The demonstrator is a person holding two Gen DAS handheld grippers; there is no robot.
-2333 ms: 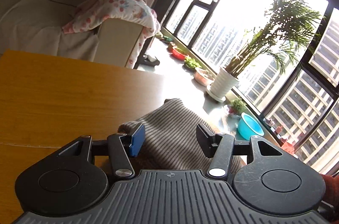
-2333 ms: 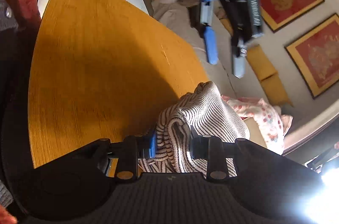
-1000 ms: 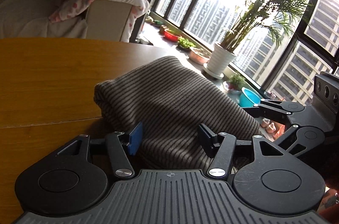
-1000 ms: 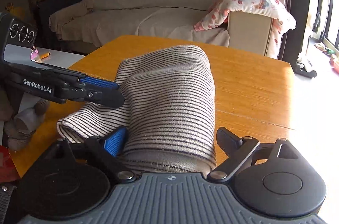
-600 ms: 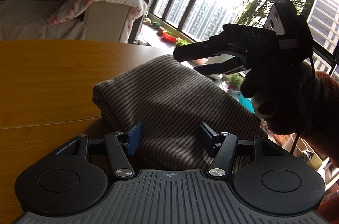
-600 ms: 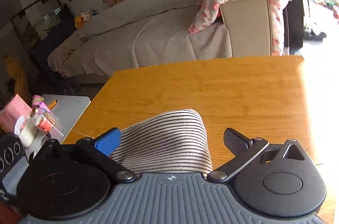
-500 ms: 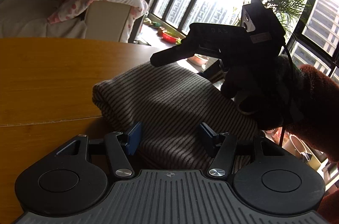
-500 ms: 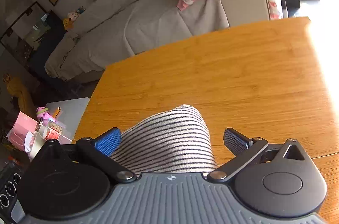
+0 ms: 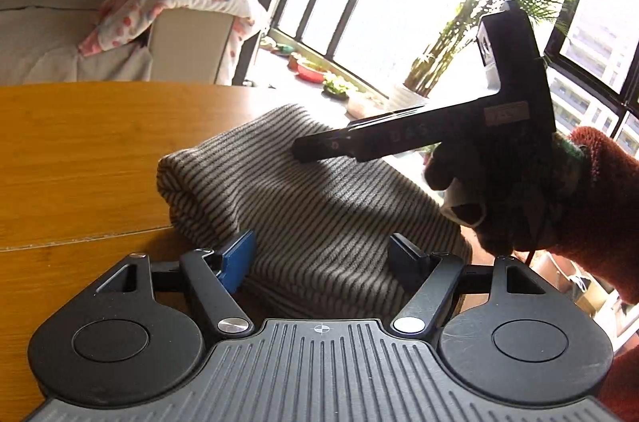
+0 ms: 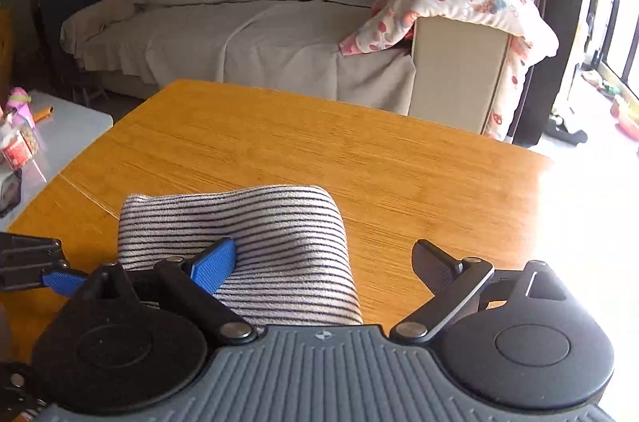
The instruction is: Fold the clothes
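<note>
Left hand-held gripper point(image 9: 321, 256) opening, folded striped garment point(image 9: 303, 190) between fingers; right hand-held gripper point(image 10: 323, 260) closing, spread above garment.

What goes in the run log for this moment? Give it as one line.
task: fold clothes | striped garment: folded bundle on wooden table | left gripper: opening, straddling garment | right gripper: closing, over garment, not gripping
</note>
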